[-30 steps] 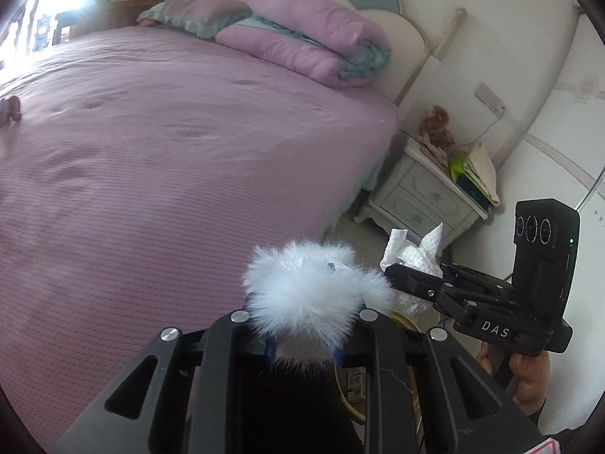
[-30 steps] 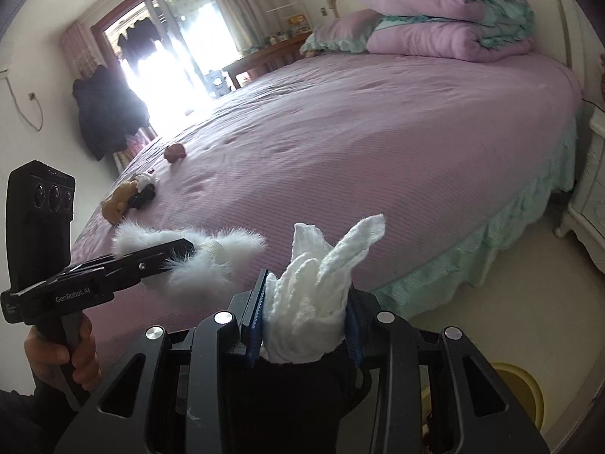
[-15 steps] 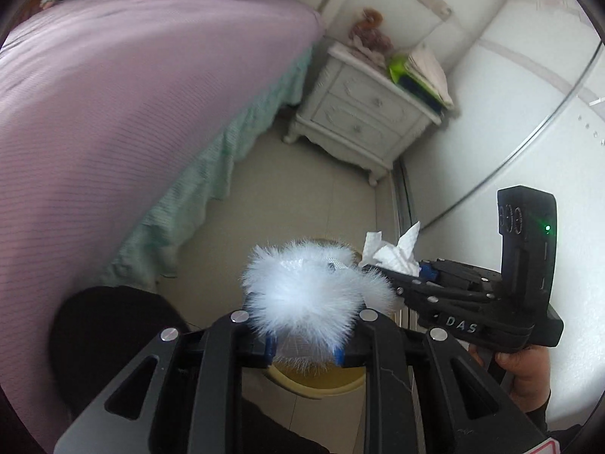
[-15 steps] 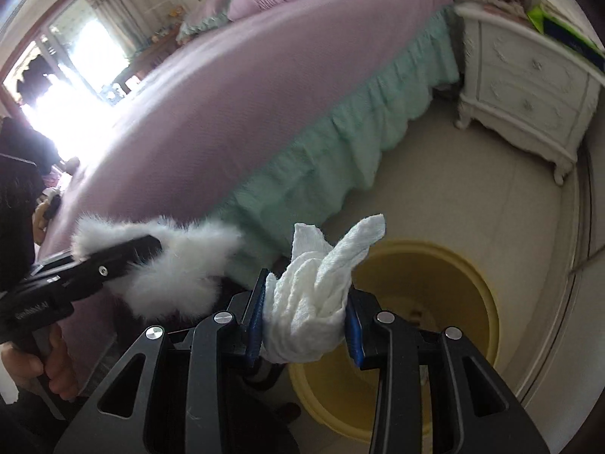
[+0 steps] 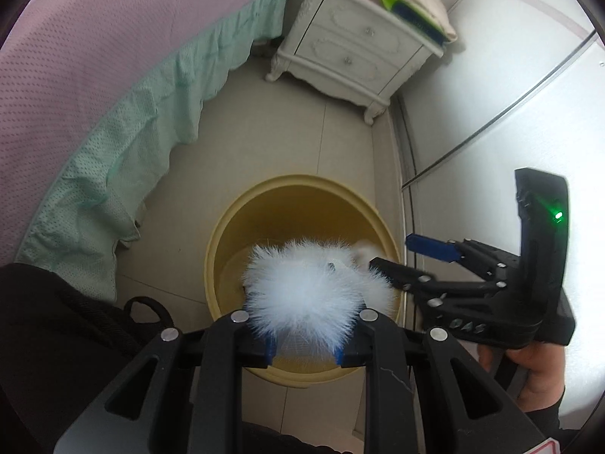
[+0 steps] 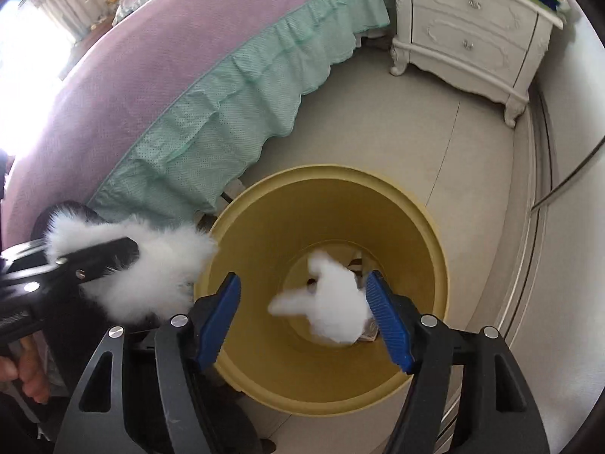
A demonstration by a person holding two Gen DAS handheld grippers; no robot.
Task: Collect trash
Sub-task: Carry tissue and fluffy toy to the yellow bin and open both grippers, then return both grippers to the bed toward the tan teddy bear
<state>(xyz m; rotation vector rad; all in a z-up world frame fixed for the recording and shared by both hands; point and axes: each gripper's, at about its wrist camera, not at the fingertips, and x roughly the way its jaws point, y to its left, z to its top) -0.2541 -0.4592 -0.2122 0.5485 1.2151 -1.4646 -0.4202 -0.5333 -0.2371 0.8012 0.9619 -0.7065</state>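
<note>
A yellow round bin (image 5: 302,189) stands on the floor below both grippers; it also shows in the right wrist view (image 6: 435,234). My left gripper (image 5: 304,344) is shut on a white fluffy tuft (image 5: 302,295), held over the bin's near rim; the tuft also shows in the right wrist view (image 6: 151,283). My right gripper (image 6: 302,314) is open over the bin mouth. A white crumpled tissue (image 6: 332,302), blurred, is loose inside the bin between the blue pads (image 6: 389,325). In the left wrist view the right gripper (image 5: 408,255) is at the bin's right rim.
A bed with a purple cover (image 5: 75,56) and green skirt (image 6: 227,113) runs along the left. A white bedside cabinet (image 5: 351,49) stands at the back. A white wall (image 5: 510,94) closes the right. A black bag (image 5: 56,340) lies left of the bin.
Both grippers tilted down from the bed to over the bin. My right gripper opened and let go of the tissue, which dropped into the bin. The left still holds the tuft.
</note>
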